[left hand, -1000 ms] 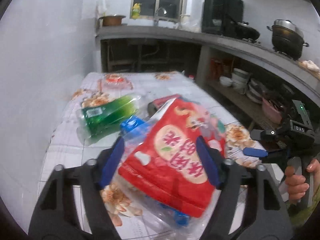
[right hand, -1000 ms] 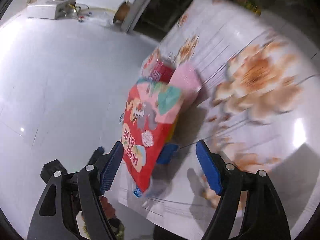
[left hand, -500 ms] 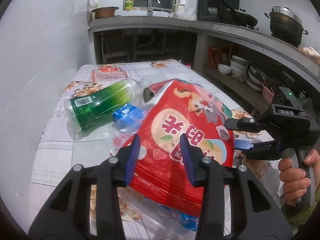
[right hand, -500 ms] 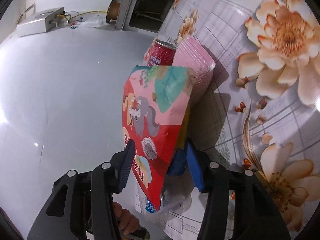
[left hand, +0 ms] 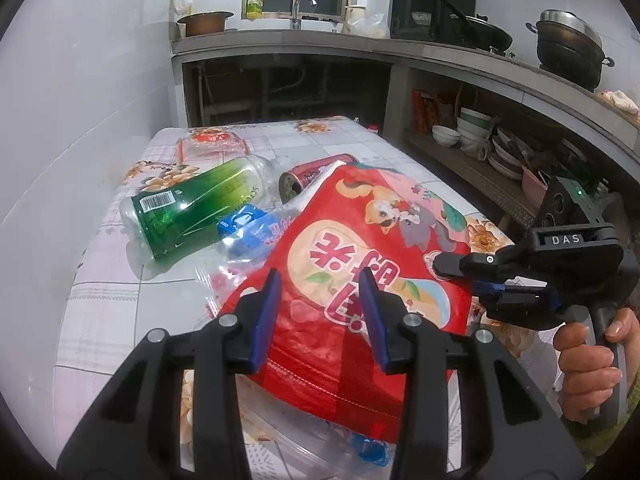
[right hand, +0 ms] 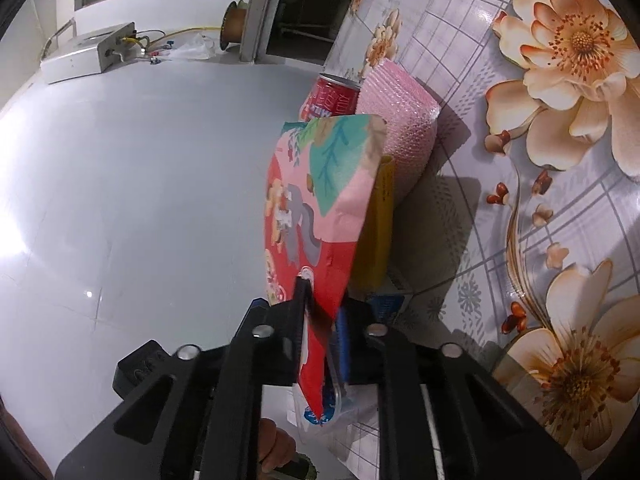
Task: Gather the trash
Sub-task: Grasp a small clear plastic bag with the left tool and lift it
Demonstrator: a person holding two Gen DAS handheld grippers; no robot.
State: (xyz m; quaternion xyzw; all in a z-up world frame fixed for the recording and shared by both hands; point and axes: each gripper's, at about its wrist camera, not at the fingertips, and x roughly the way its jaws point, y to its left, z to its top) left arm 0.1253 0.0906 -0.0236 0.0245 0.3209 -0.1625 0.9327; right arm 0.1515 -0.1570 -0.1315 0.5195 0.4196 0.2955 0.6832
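- the red snack bag [left hand: 360, 280] is propped above the flowered counter [left hand: 104, 320], tilted over the other rubbish, its printed face toward the left camera.
- the right gripper [right hand: 322, 316] has its fingers [right hand: 300, 300] clenched on one edge of that bag; from the left camera it reaches in from the right side [left hand: 472, 276], with a hand [left hand: 592, 356] on its handle.
- the left gripper [left hand: 320, 312] hovers over the bag's lower half with its blue-padded fingers [left hand: 266, 312] spread apart, grasping nothing.
- beside the bag lie a green-labelled plastic bottle [left hand: 188, 212] on its side, a crushed blue-labelled bottle [left hand: 248, 232] and a red can [left hand: 312, 176] (its open mouth faces us).
- from the right camera, a pink ribbed wrapper [right hand: 400, 120] sits just behind the bag, touching the can [right hand: 332, 96].
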